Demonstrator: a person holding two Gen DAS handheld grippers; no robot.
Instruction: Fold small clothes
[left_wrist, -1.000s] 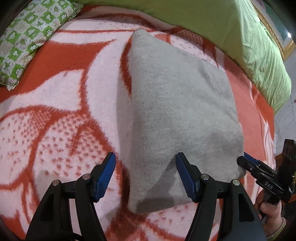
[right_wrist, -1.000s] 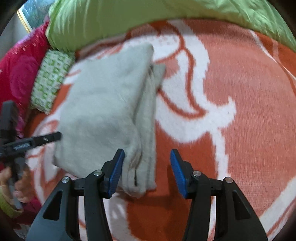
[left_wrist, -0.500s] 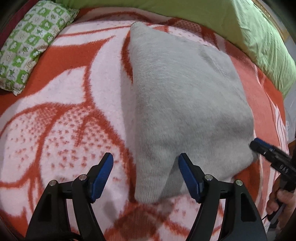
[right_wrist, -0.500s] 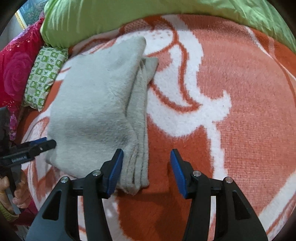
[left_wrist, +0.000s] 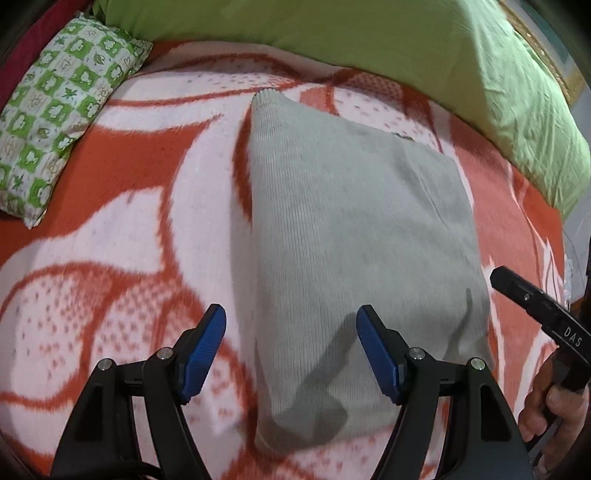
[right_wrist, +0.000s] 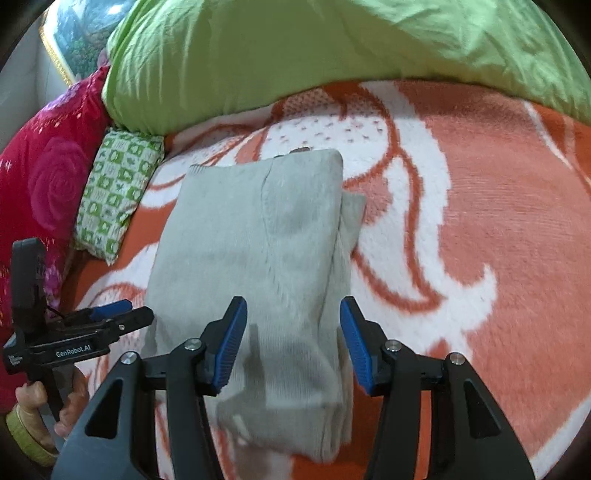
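A grey knit garment (left_wrist: 354, 229) lies folded into a rectangle on the orange and white blanket (left_wrist: 122, 206). It also shows in the right wrist view (right_wrist: 258, 251), with layered edges along its right side. My left gripper (left_wrist: 290, 350) is open and empty, held above the garment's near left edge. My right gripper (right_wrist: 291, 341) is open and empty, above the garment's near right part. The right gripper also shows at the right edge of the left wrist view (left_wrist: 532, 306). The left gripper shows at the left in the right wrist view (right_wrist: 122, 314).
A green and white patterned pillow (left_wrist: 62, 110) lies at the far left. A bright green quilt (left_wrist: 369, 48) runs along the far side of the bed. A red floral cushion (right_wrist: 44, 177) sits behind the pillow. The blanket (right_wrist: 498, 221) stretches to the right.
Both grippers have pulled back and risen from the garment. The right gripper's view has swung left, so the garment now lies centred between its fingers. The garment has stayed folded.
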